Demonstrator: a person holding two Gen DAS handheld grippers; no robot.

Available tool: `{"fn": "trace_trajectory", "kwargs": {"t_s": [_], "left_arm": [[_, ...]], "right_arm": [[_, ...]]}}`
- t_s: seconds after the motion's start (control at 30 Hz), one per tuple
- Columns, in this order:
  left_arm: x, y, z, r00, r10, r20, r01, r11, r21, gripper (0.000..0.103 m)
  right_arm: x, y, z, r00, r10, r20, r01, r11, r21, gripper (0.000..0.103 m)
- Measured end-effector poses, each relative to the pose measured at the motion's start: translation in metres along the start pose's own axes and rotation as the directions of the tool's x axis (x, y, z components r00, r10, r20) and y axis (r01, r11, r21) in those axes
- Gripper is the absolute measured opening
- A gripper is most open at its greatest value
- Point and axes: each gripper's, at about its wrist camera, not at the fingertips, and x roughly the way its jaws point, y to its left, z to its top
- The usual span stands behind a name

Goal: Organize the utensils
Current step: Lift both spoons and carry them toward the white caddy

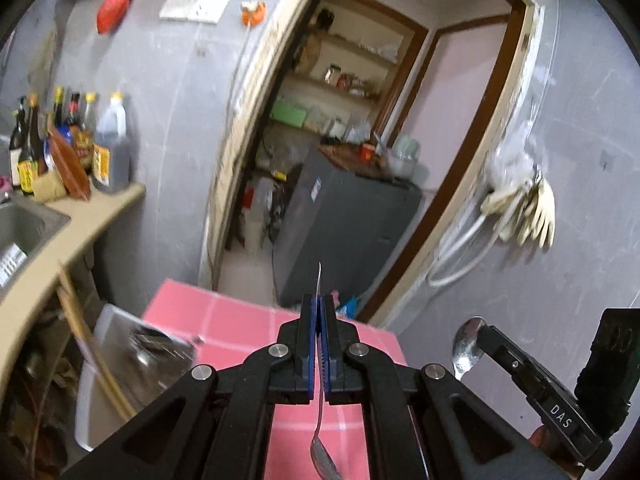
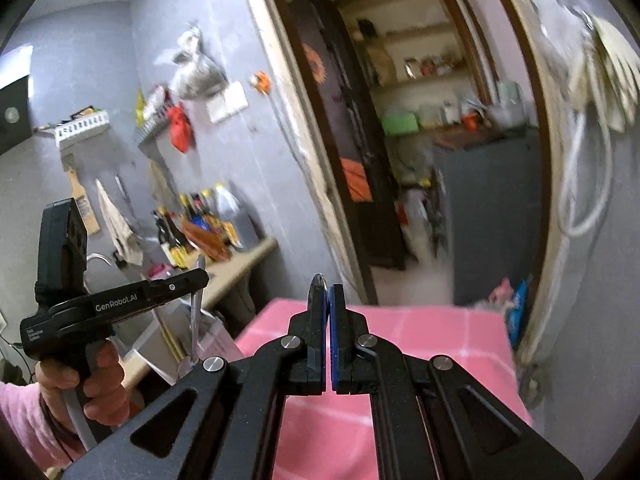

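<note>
Left gripper (image 1: 319, 304) clamps a steel spoon (image 1: 325, 458) by its handle; right gripper (image 2: 325, 294) pinches another spoon (image 1: 466, 346), above the pink-tiled surface (image 1: 240, 320)

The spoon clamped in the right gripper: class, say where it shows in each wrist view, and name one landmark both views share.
Left wrist view: lower right, the spoon stands bowl-up, clamped in the right gripper.
Right wrist view: bottom centre, only the spoon's bowl tip pokes above the shut right gripper.
Shared landmark: the pink checked cloth under both grippers.
</note>
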Motion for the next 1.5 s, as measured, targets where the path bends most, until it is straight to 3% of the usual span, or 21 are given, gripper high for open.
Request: {"fn": "trace_trajectory", "kwargs": {"t_s": [0.27, 0.57, 0.83, 1.07, 1.5], "left_arm": [[-0.042, 0.046, 0.040, 0.988, 0.054, 0.142, -0.055, 0.999, 0.001, 0.003], [-0.049, 0.082, 0.031, 0.963, 0.122, 0.241, -0.127, 0.992, 0.005, 0.003], [-0.037, 0.102, -0.001, 0.961, 0.132, 0.244, -0.134, 0.991, -0.009, 0.003], [-0.038, 0.106, -0.018, 0.962, 0.120, 0.247, -0.126, 0.992, 0.008, 0.003], [-0.051, 0.095, -0.042, 0.945, 0.126, 0.303, -0.173, 0.976, 0.135, 0.003]], "right_arm": [[0.021, 0.084, 0.034, 0.994, 0.056, 0.090, -0.043, 0.990, -0.132, 0.002], [0.040, 0.143, 0.021, 0.983, 0.032, 0.179, 0.015, 0.967, -0.256, 0.002], [0.058, 0.161, -0.010, 0.980, -0.001, 0.197, 0.070, 0.936, -0.344, 0.002], [0.060, 0.167, -0.030, 0.983, 0.016, 0.184, 0.058, 0.918, -0.391, 0.002], [0.069, 0.168, -0.049, 0.989, 0.036, 0.141, 0.023, 0.917, -0.399, 0.002]]}}
